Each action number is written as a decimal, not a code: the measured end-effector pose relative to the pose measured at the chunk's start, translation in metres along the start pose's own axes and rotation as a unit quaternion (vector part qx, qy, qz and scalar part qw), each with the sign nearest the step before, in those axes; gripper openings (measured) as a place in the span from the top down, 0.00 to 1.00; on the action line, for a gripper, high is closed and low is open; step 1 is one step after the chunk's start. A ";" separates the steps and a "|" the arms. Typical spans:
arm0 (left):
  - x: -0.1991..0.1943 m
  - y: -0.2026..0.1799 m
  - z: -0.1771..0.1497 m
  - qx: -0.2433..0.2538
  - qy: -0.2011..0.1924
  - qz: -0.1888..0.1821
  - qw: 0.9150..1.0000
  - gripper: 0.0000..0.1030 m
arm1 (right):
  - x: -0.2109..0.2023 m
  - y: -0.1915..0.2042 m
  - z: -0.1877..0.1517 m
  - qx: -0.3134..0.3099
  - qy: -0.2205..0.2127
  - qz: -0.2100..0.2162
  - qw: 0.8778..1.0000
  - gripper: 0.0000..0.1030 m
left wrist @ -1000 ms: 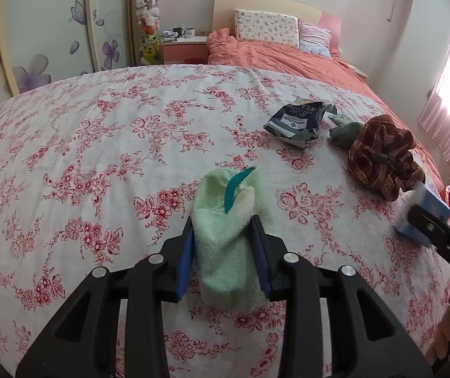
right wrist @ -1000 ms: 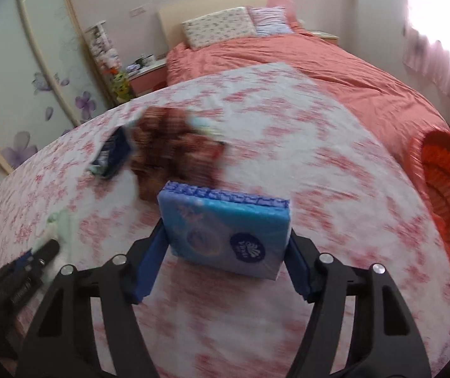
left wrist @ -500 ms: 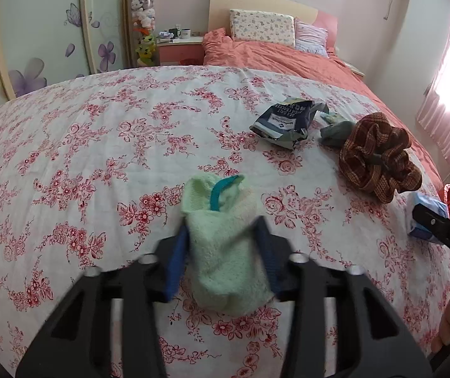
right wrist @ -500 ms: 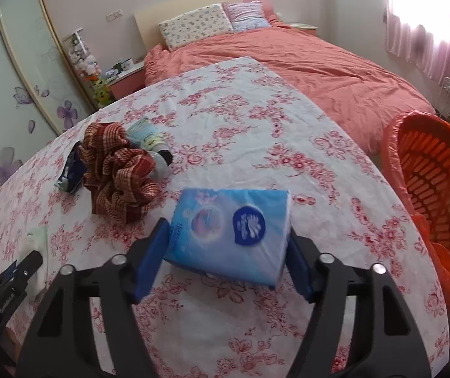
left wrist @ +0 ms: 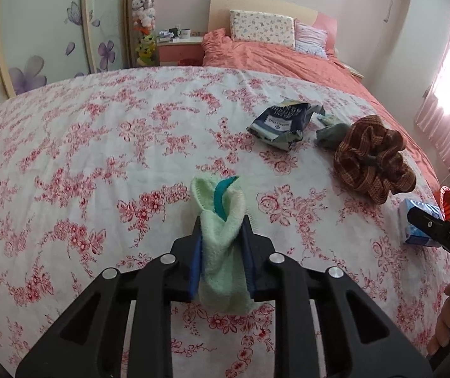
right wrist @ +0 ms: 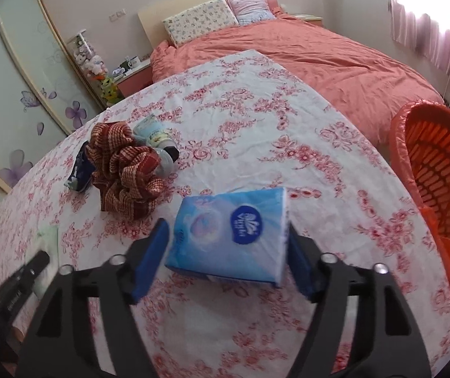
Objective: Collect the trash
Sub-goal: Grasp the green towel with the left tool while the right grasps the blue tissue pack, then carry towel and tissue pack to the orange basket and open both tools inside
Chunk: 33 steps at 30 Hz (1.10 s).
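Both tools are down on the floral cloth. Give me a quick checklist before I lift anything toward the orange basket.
1. Left tool on green cloth: ok, pads press it, jaws closing.
2. Right tool on tissue pack: not ok, jaws opening, gap on the left side.
3. Tissue pack resting on the tablecloth: ok.
4. Orange basket open, beside the table: ok.
5. Snack bag and plaid cloth clear of both tools: ok.
6. Basket contents: cannot tell.

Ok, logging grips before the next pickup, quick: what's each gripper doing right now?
Left gripper: closing on the green cloth, pads pressing it.
Right gripper: opening, tissue pack between the jaws, left pad clear of it.
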<state>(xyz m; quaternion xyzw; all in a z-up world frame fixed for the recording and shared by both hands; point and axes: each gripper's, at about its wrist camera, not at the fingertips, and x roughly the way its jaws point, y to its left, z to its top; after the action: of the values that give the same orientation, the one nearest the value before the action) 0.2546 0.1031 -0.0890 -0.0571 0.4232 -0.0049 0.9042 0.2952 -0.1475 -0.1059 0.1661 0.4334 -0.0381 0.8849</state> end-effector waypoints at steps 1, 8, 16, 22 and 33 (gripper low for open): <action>0.000 0.000 -0.001 -0.001 -0.001 0.001 1.000 0.76 | 0.002 0.003 0.000 -0.004 0.002 -0.004 1.000 0.23; 0.002 -0.006 -0.003 0.010 -0.003 0.006 1.000 0.68 | 0.007 0.021 -0.006 -0.060 -0.007 -0.049 0.997 0.35; -0.010 -0.004 -0.003 0.011 -0.016 -0.008 1.000 0.83 | -0.018 0.002 -0.006 -0.046 -0.021 -0.022 0.998 0.39; -0.026 -0.014 0.003 0.018 -0.034 -0.008 0.999 0.83 | -0.056 0.003 -0.002 -0.055 -0.059 -0.006 0.997 0.39; -0.069 -0.056 0.015 0.046 -0.077 -0.032 0.995 0.83 | -0.118 -0.015 0.004 -0.053 -0.113 0.017 0.992 0.39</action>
<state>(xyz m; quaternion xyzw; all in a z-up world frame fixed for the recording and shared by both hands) 0.2244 0.0533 -0.0205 -0.0294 0.3500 -0.0491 0.9350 0.2214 -0.1722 -0.0160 0.1208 0.3288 -0.0184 0.9365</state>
